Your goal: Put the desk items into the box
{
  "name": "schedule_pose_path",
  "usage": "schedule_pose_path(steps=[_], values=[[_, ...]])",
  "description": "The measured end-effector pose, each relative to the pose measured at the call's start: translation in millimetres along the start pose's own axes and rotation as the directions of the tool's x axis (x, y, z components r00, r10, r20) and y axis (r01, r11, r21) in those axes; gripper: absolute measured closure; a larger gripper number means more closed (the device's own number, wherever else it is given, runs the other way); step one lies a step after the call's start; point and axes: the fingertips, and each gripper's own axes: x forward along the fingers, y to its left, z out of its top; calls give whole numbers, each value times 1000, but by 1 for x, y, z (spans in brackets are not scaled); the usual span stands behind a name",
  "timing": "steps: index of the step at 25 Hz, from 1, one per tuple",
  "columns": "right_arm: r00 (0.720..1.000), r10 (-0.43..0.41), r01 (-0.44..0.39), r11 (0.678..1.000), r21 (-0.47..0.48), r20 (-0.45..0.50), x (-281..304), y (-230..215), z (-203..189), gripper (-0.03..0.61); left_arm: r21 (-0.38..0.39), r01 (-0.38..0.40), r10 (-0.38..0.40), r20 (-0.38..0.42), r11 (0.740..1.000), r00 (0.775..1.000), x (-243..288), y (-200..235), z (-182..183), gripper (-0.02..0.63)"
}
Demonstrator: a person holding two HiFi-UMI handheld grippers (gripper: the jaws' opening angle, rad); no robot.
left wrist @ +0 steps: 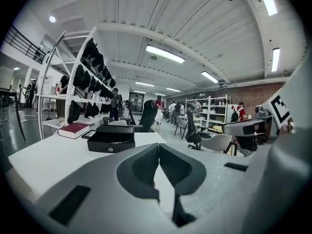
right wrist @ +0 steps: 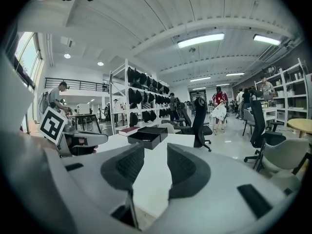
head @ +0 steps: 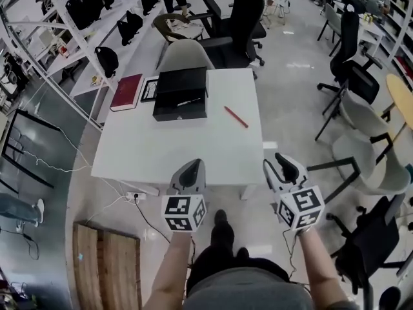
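**Head view.** Judged barely begun. On the white desk [head: 161, 148], along its far edge, an open black box [head: 180, 94] with what looks like a slim pen [head: 189, 101] already in or on it. Still outside the box: a red pencil [head: 236, 116] loose on the desk top just right of it, toward the right edge; a dark red book [head: 126, 92] at the far left corner; a flat black frame-like item [head: 150, 89] between book and box. Whether that last one belongs to the task, hard to say. Left gripper [head: 191, 168] and right gripper [head: 284, 162] at the near edge, well apart from every item, carrying nothing. No readable writing; only black-and-white square patterns on the marker cubes [head: 184, 212].

**Left gripper view.** Jaws of the left gripper [left wrist: 157, 152] together at the tips, nothing between them. Beyond, across the desk, the box [left wrist: 108, 139] with the book [left wrist: 73, 129] to its left. A small round emblem [left wrist: 110, 149] on the box front, too small to read.

**Right gripper view.** Jaws of the right gripper [right wrist: 156, 162] standing apart, bare desk top in the gap, nothing gripped. Box [right wrist: 148, 135] and book [right wrist: 129, 129] far off by the far edge. No legible labels or brands here either.
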Motion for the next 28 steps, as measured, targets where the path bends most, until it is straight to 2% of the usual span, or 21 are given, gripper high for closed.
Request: schedule_pose_path(steps=[15,28], values=[[997,-45,45,999,-15,-56,106,-14,19,426,-13,56,-56,-35,998,998,88,72,14,606],[994,-81,78,996,-33,-70,154,-19,27,428,-21,91,-92,-42,996,995,119,106,15,606]])
